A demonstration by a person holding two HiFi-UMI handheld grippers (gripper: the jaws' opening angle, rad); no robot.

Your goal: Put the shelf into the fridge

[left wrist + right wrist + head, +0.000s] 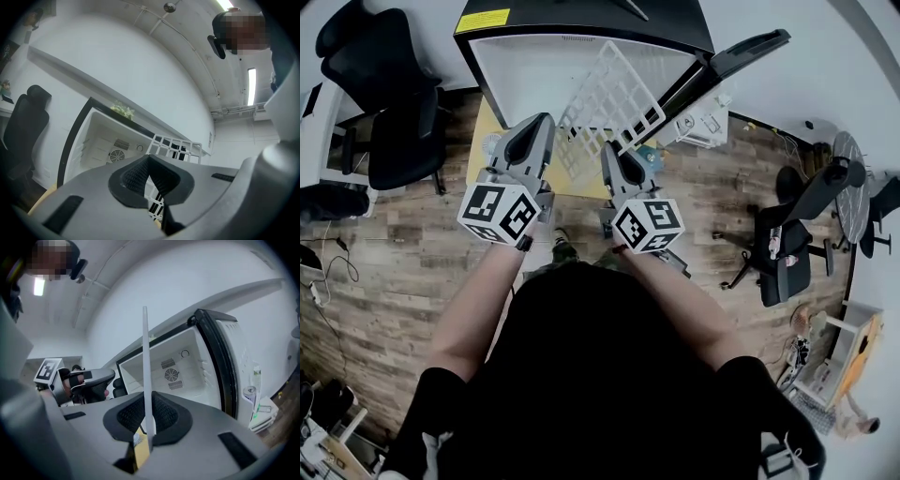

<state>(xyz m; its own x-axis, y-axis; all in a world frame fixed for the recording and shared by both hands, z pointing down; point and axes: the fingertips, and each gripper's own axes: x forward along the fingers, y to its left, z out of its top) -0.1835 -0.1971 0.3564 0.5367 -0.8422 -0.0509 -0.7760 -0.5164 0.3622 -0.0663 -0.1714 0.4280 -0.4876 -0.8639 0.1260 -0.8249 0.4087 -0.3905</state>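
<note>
The shelf is being carried to the fridge: the right claw is clenched on the edge of the white wire shelf, which is tilted at 12 o'clock before the open fridge. The left claw, at the shelf's 9 o'clock, is closed, though whether on the shelf is unclear. Next, the shelf likely needs levelling and aligning with the fridge's side ledges.

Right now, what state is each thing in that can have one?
fridge: open.
fridge door: swung wide.
shelf: tilted, in front of the fridge opening, not yet seated.
left hand-held gripper: shut on shelf.
right hand-held gripper: shut on shelf.
</note>
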